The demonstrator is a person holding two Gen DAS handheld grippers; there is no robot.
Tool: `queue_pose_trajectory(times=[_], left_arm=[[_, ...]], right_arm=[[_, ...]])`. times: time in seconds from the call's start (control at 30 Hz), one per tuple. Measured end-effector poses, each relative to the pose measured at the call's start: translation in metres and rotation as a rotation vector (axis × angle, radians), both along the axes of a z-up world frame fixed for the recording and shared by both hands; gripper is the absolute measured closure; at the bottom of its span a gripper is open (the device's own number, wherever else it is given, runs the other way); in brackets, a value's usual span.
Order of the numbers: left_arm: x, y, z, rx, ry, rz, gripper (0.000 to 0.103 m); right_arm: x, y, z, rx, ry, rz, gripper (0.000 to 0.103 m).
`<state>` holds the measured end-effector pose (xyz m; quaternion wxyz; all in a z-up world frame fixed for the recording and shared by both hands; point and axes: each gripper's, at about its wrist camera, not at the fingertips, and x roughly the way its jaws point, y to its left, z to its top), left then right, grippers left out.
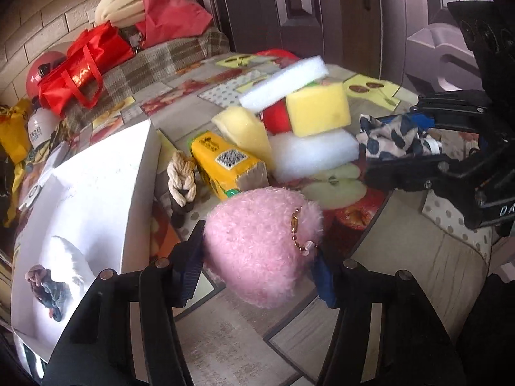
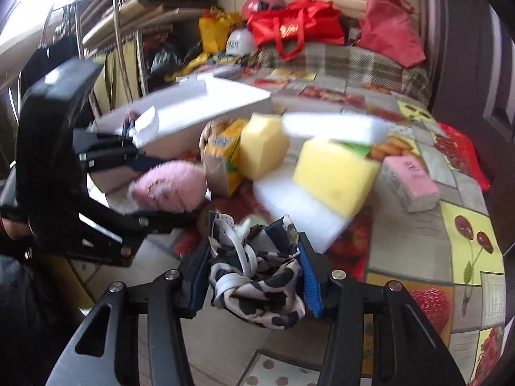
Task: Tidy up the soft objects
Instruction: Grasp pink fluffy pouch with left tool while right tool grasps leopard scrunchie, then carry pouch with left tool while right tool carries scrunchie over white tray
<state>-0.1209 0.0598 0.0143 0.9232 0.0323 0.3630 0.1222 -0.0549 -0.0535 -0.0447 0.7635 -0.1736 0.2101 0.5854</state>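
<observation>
The left claw (image 1: 257,276) grips the pink plush (image 1: 260,244) at lower centre of its view, beside the white box (image 1: 106,193). The right claw (image 2: 254,276) clenches the spotted cloth (image 2: 257,289) at lower centre, before stacked sponges (image 2: 334,173).

Fruit-print tablecloth (image 2: 473,225) under everything; checked cloth (image 1: 145,64) at the far end bearing a red tote bag (image 1: 80,67) and a red sack (image 1: 170,13) — behind them a red helmet (image 1: 43,70), a yellow bag (image 1: 13,132) and a brick wall (image 1: 38,16); dark wooden doors (image 1: 289,9) beside.
</observation>
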Motion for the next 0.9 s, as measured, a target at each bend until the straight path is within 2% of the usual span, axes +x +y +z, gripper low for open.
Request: queue_pose_trajectory(times=[0.2,0.3,0.4,0.6,0.9], left_arm=[[-0.032,-0.001,0.025,0.045,-0.228,0.024,0.044],[-0.048,0.003,0.033,0.066,-0.299,0.064,0.044],[-0.056,0.010,0.037,0.080,-0.325,0.104,0.044],[-0.068,0.032,0.038,0.030,-0.353,0.153,0.044],[-0.089,0.065,0.036,0.053,-0.364,0.283,0.044]], right_arm=[[-0.014,-0.022,0.032,0.274,-0.043,-0.016,0.054],[-0.015,-0.017,0.031,0.334,-0.036,-0.051,0.054],[-0.011,-0.008,0.024,0.354,-0.017,-0.094,0.054],[-0.013,-0.001,0.024,0.370,-0.024,-0.127,0.054],[-0.034,0.029,0.025,0.339,-0.078,-0.060,0.054]])
